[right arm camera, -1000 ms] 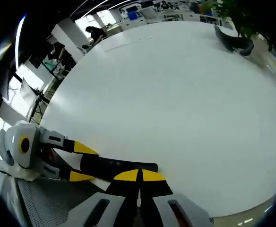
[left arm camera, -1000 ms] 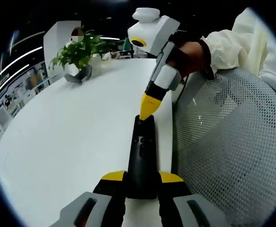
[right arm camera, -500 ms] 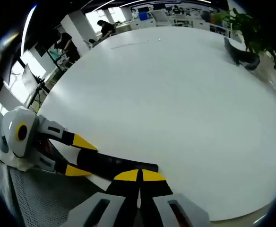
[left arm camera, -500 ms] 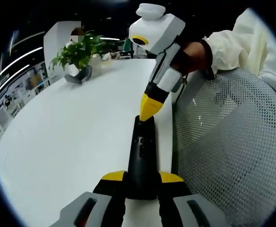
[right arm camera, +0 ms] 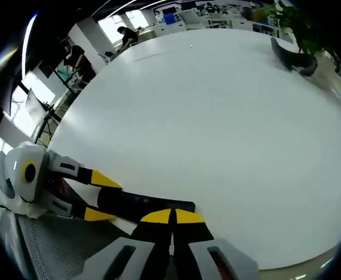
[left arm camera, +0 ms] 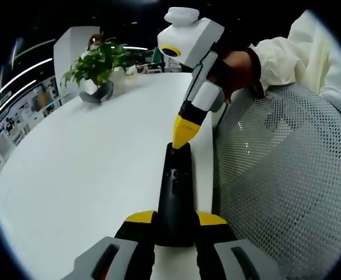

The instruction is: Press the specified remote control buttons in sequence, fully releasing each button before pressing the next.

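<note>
remote [left arm camera: 175,195] lengthwise (away from left gripper [left arm camera: 175,224])

Setting: open-plan office. A large white table [right arm camera: 229,134] with a rounded edge is seen, of meeting-room kind. A potted green plant [left arm camera: 97,67] in a grey pot is placed at its far side. A grey mesh office chair [left arm camera: 281,175] is drawn up beside the table. Desks with monitors [right arm camera: 170,11] are ranged in the background, where a person [right arm camera: 125,35] is seated. Linear ceiling lights [left arm camera: 18,76] are fitted overhead.
</note>
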Tool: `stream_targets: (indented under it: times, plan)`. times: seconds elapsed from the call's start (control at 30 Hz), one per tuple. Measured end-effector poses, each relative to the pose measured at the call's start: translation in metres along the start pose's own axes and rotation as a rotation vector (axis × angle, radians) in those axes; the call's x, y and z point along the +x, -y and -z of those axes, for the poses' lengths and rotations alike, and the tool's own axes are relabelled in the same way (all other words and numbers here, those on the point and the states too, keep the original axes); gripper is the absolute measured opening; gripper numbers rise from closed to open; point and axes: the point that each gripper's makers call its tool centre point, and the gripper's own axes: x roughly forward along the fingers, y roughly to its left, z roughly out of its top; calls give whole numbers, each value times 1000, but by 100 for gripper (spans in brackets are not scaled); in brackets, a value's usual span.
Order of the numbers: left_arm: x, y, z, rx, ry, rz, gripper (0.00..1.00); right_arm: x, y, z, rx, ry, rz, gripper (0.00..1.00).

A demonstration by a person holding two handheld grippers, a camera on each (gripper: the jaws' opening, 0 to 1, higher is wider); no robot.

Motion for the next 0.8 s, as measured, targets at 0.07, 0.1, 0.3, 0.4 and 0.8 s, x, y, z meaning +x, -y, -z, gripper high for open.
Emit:
stream_targets:
  times: [0.07,0.1,0.3,0.4,0.8]
  plan:
    - [0,0,0,1,1,0,25,-3,0,-2,-10,14,9,0]
    - [0,0,0,0,1,0,25,-4,-3,-6,-5,35,-9,0]
    - [0,0,0,0,2,1,25,-1,-13,-4,22,22,-77,0]
    - [0,1,0,0,2,0,25,2,-18,-1,11,6,-99,0]
    - [0,1,-1,1,2,1,25,4,-15,3,-22,-17,-65,0]
